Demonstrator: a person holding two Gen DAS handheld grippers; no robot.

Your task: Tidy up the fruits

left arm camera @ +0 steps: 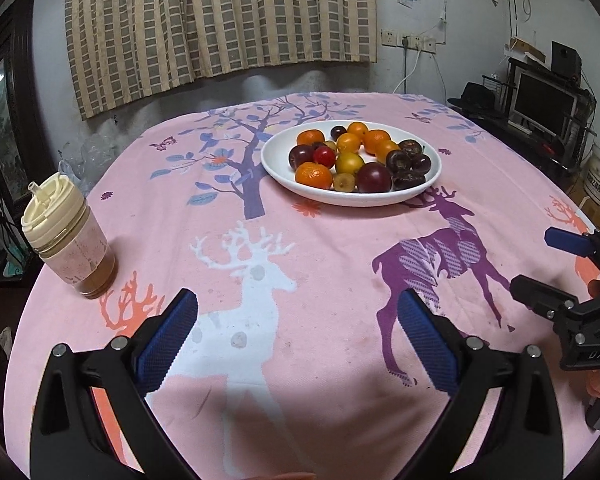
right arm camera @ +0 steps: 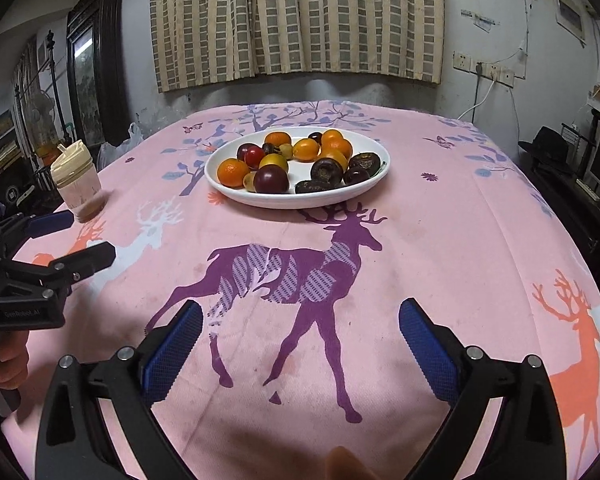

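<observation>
Both your grippers, left (left arm camera: 298,336) and right (right arm camera: 300,344), hang released over the bench; fruits (left arm camera: 350,158) look small, round, slippery, so pinch gently across the middle

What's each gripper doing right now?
Left gripper: open, holding nothing.
Right gripper: open, holding nothing.

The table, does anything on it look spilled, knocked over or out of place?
Nothing stands out. The fruit sits heaped inside the white plate, none on the pink tablecloth. The lidded cup stands upright, nothing spilled around it.
</observation>
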